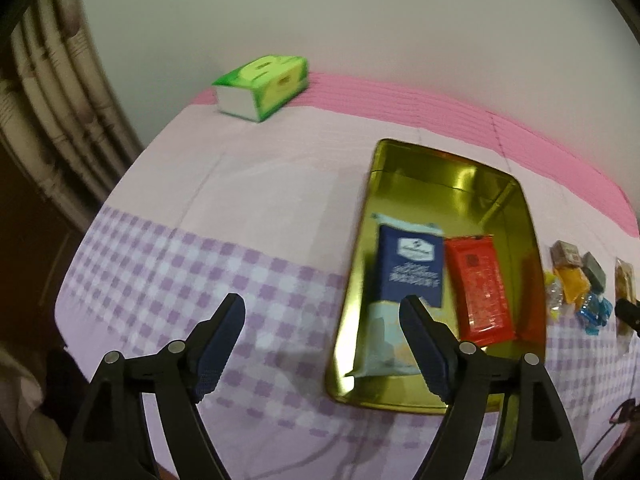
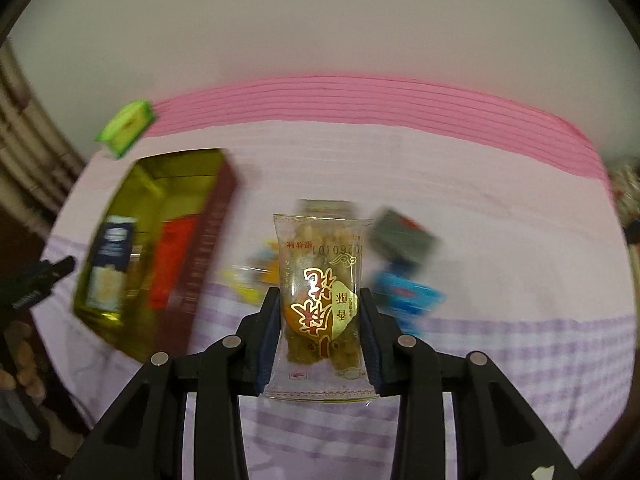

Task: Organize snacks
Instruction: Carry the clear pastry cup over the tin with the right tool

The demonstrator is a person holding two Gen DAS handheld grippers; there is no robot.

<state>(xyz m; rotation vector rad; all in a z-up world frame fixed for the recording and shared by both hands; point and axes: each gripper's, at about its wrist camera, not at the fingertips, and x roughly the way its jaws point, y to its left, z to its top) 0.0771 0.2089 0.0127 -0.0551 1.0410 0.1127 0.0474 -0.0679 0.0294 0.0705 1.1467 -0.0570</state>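
Right up close, the right gripper [image 2: 320, 320] has its fingers [image 2: 269, 332] closed on both side edges of a clear snack packet [image 2: 320, 300], which stands with its long axis pointing straight out along the fingers, lifted above the checked cloth. Over on the other side, the left gripper [image 1: 322, 344] hangs wide open with nothing in it, its right finger overlapping the near end of the gold tin [image 1: 448, 176].

Inside that tin, a blue packet [image 1: 412, 272] and a red packet [image 1: 480, 288] lie side by side, lengthwise. Free floor shows only at the tin's far end. From the right gripper the tin sits off to the left and a little ahead, so I reckon the packet wants carrying leftward and turning to match. Behind the held packet, small loose sweets [image 2: 404, 284] wait on the bench [image 2: 500, 216]. Farthest back, a green tissue pack [image 1: 262, 86] rests by the pink border.
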